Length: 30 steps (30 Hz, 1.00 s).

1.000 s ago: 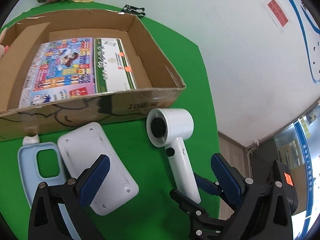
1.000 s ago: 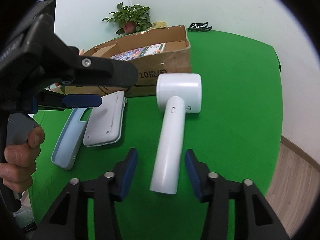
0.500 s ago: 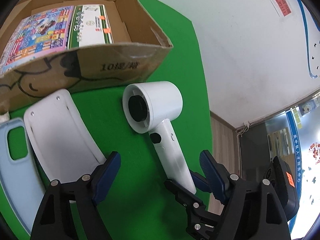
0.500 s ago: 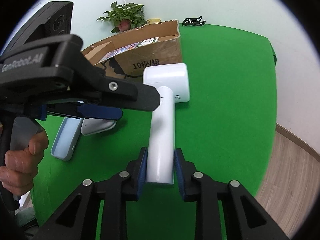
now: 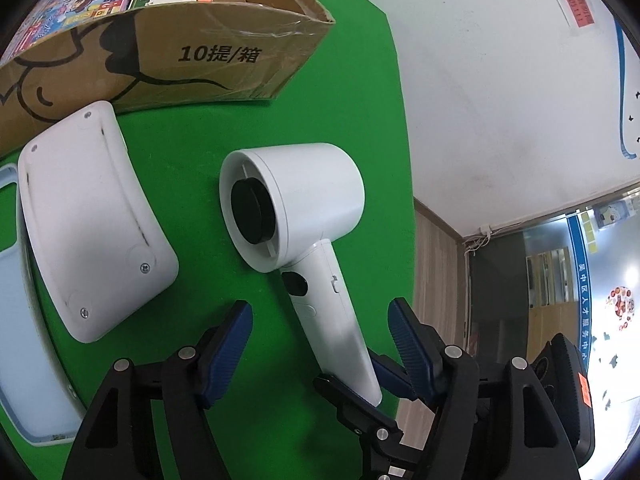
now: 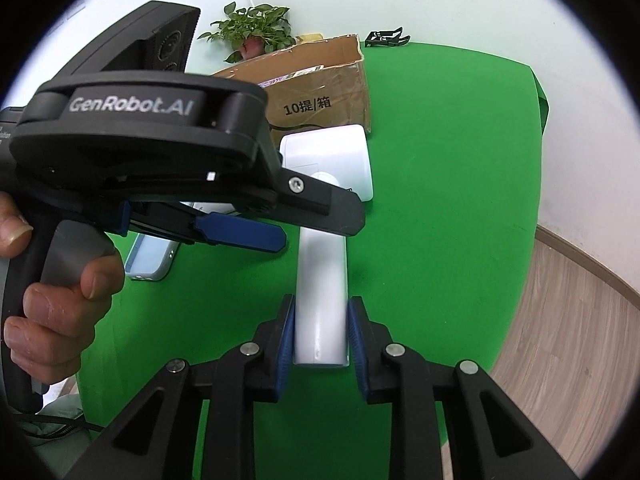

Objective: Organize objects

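right tool (image 6: 320,332): clamped on hair dryer (image 5: 304,240) handle end | left tool (image 5: 320,332): jaws closing, astride handle, not touching | risk: heavy head tips, dryer twists out

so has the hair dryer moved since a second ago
Yes. In the right wrist view the hair dryer has turned, and its head has shifted rightward along the cardboard box.

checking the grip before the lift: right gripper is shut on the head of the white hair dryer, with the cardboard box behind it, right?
Not quite. The right gripper is shut on the handle end of the white hair dryer, not its head; the right wrist view shows the pads pressing the handle's sides. The cardboard box does stand behind it.
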Available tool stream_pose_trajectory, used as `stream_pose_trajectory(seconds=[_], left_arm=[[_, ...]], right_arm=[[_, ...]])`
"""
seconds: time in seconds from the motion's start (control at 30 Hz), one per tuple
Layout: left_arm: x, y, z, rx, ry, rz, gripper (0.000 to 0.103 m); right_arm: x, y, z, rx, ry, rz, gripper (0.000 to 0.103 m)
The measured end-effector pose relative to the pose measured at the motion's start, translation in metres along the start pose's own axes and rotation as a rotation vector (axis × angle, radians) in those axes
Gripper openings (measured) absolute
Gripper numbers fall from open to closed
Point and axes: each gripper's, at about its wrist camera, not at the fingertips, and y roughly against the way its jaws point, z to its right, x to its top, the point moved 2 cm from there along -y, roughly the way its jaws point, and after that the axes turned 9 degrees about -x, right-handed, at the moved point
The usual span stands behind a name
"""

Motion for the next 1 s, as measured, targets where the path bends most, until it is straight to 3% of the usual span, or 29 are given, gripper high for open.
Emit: stream_pose_trajectory(seconds=[0.07,0.13,0.43,0.47,0.7,1.0], left_arm=[[0.003,0.0,-0.002,-0.006,0.009,-0.002,0.06],[0.007,0.0,-0.006,-0.018,0.027,0.001,0.058],[0.023,0.0,-0.013,0.017,0.036,0.012,0.037],[0.01,-0.009,-0.006,0.025,0.038,0.016,0.035],[0.018,-0.007,-0.006,0.015,0.032,0.032,0.033],[0.026,0.046,0.008,-0.004,-0.03,0.114,0.033]], right_arm=[[0.0,0.001,0.001,-0.006,0.002,-0.001,0.025],[-0.002,0.003,-0.001,-0.012,0.009,-0.005,0.025],[-0.004,0.014,-0.014,-0.037,0.04,0.007,0.024],[-0.005,0.015,-0.017,-0.045,0.043,0.007,0.024],[-0.01,0.026,-0.024,-0.069,0.022,0.007,0.024],[-0.008,0.053,-0.044,-0.083,0.044,0.081,0.024]])
